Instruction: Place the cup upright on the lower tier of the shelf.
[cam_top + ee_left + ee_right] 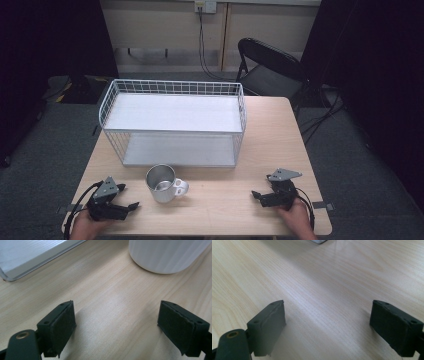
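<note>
We are resting both tongs on the wooden surface (225, 210) at its near edge, one at each side, with nothing gripped. The left tongs (129, 196) are sitting spread wide, jaws parted over bare wood in the left gripper view (117, 322), and they are pointing toward the mug (163, 183), which is standing upright near the middle of the surface, just right of those tongs and just in front of the wire rack (172, 122). We are reading this as a start posture: the mug's white wall (166, 255) is lying ahead of the gap, apart from both pads, so a short reach would bring it between them. The right tongs (256, 194) are likewise standing parted (328, 322), well apart from the mug, facing left across empty wood. The mug's handle is pointing right, toward the right tongs. The rack is occupying the far half, its open front facing us, which probably suits sliding the mug in. Count: one mug, one rack with two shelves, two tongs, one folding chair (272, 67) beyond the far right corner.
</note>
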